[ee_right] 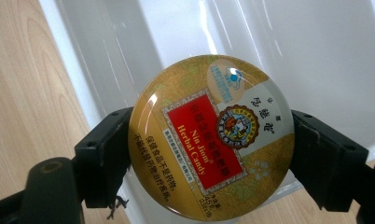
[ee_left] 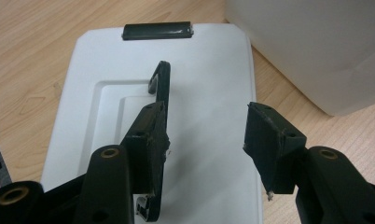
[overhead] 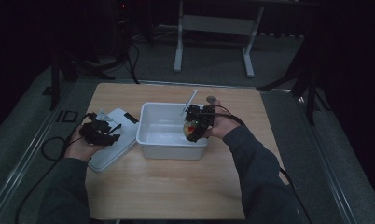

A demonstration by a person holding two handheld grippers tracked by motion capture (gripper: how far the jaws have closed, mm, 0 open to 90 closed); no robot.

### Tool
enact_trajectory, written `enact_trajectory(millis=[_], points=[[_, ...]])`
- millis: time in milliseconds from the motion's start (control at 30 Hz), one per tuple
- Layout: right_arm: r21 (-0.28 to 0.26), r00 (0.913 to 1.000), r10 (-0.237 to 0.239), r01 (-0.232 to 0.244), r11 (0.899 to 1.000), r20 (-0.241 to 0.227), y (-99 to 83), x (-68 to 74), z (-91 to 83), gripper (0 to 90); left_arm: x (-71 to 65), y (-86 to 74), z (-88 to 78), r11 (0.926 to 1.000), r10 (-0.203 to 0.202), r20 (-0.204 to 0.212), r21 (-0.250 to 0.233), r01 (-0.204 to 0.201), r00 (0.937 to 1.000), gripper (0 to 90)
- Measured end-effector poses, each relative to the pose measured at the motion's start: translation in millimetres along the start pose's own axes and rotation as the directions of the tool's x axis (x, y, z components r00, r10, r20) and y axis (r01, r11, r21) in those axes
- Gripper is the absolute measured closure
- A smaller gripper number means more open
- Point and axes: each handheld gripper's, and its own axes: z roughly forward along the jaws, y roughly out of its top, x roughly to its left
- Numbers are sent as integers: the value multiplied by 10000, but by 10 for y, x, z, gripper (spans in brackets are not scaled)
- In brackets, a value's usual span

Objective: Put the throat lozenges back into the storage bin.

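Tin (ee_right: 211, 135), round, gold with red label, clamped edge to edge between right gripper (ee_right: 211, 154) jaws, one jaw on each side of rim. Held over box (overhead: 150, 133) at its right wall, label face toward gripper camera; in high view tin (overhead: 191, 129) at box's right inner side, not yet resting on floor of box as far as can be judged. White inside of box behind tin in right gripper view, nothing else seen in it.

Left gripper (ee_left: 206, 140) over lid (ee_left: 213, 74), jaws parted, nothing between them. Black strip (ee_left: 161, 100) lying on lid beside one jaw, touching or just above, cannot tell. Dark clip (ee_left: 157, 31) on lid's far edge. Lid flat on table (overhead: 167, 191), off box, touching or just beside box's left wall, near table's left edge. In high view left gripper (overhead: 101, 132) low over lid.

Thin rod (overhead: 191, 99) rising past box's far rim; small dark disc (overhead: 211, 99) on table beyond box, toward far edge.

Judged stage: lid off, tin picked up and brought to box. Left to do: lower tin, release, probably refit lid.
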Motion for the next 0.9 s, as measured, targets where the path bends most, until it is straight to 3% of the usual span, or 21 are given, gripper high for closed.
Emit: enact_trajectory(millis=[900], points=[[348, 9998, 52, -45, 9994, -209, 19, -4, 98, 196, 9, -20, -8, 10000, -47, 2, -8, 47, 10000, 482]])
